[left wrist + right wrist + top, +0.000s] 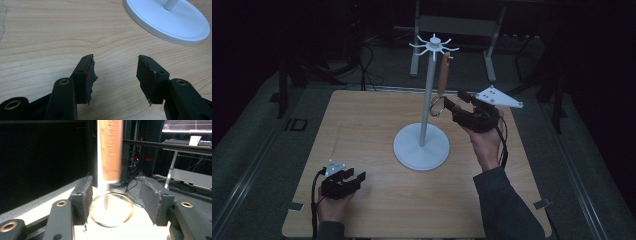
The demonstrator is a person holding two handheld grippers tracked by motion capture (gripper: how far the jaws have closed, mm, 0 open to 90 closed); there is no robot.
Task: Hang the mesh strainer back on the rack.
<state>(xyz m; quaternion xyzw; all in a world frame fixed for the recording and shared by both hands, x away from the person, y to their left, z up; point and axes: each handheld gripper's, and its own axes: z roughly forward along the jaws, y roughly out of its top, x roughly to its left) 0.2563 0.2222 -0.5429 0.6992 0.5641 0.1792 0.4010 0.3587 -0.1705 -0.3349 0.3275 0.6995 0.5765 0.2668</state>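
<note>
While both jaws gape: two grippers, left gripper [349,178] and right gripper [455,101]; one stand [422,145]; one strainer [441,82].

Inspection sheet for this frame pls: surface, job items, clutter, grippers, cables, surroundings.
Surface: wooden table, bare.
Job's things: white stand mid-table; wood-handled ring tool hanging from its top hooks.
Clutter: nothing seen.
Grippers: left gripper open, low over the table near its front left corner; right gripper open, jaws either side of the tool's ring, contact unclear.
Cables: one trails from each gripper; more on the floor behind.
Surroundings: dark room, grey floor, metal frame behind, lit monitor.
</note>
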